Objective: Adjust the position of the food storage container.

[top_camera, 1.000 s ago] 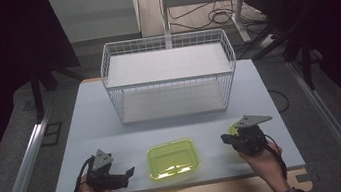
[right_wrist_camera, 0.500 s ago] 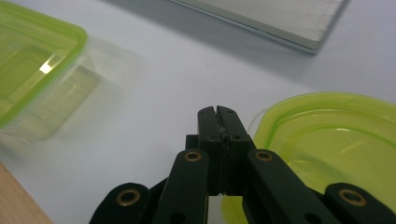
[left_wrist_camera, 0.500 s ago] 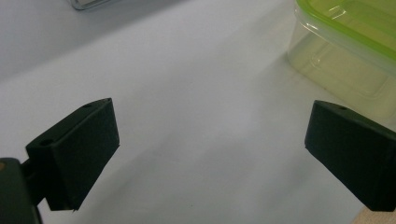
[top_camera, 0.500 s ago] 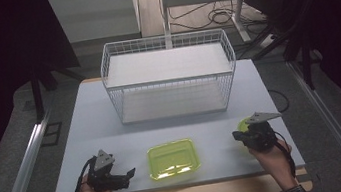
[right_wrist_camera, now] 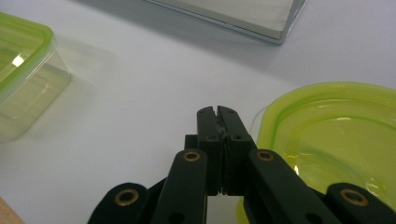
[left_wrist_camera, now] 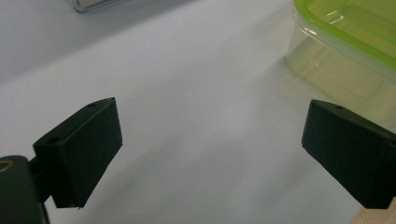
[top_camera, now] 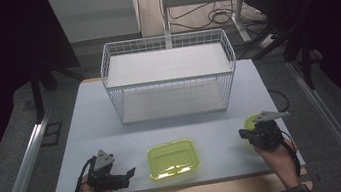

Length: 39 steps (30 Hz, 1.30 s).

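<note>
Right gripper (top_camera: pixel 244 135) shifted toward table (top_camera: pixel 90 117) right edge.

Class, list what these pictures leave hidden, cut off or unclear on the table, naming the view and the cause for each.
1. Small green container, high view: mostly hidden behind the right tongs.
2. The same container, right gripper view: cut off by the right edge and covered by the tongs' arms.
3. Square green container, left gripper view: cut off at the top and right edges.
4. Wire basket, both gripper views: only a blurred base edge.
</note>
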Motion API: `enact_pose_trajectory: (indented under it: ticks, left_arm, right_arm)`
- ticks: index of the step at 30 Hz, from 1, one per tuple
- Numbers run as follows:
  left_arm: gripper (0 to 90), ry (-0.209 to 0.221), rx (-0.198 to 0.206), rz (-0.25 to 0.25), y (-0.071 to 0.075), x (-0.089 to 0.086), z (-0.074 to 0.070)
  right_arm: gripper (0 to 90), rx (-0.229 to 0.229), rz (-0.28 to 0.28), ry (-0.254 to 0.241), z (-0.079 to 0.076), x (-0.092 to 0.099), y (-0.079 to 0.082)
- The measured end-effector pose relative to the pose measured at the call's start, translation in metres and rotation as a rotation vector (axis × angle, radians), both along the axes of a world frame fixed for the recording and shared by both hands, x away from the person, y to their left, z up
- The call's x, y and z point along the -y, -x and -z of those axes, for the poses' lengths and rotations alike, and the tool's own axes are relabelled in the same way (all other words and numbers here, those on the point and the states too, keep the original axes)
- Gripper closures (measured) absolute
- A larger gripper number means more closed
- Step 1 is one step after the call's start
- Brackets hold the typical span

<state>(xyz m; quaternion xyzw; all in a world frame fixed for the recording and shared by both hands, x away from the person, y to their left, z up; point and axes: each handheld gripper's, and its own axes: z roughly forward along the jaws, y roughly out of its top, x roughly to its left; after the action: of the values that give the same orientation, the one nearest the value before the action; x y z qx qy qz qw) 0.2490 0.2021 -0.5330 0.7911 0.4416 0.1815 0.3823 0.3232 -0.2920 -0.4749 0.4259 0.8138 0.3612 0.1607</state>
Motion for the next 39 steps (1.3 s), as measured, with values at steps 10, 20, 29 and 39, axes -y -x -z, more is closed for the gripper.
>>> enact_pose_trajectory:
  ticks: [10, 20, 29, 39]
  left_arm:
    - [5.5, -0.007, 0.005, -0.002, 0.0, 0.0, 0.0]
    - [29.6, -0.001, -0.054, 0.104, 0.003, 0.016, -0.005]
    - [86.6, 0.019, -0.137, 0.274, 0.001, 0.045, -0.003]
    - [88.6, 0.016, -0.142, 0.335, -0.002, 0.071, -0.003]
  right_arm:
    - [75.5, 0.026, -0.017, -0.01, -0.001, -0.005, 0.006]
    - [73.1, 0.028, -0.048, -0.015, 0.0, -0.012, 0.012]
    - [72.1, 0.022, -0.077, -0.009, 0.001, -0.02, 0.015]
    - [71.3, 0.018, -0.094, -0.001, 0.002, -0.023, 0.019]
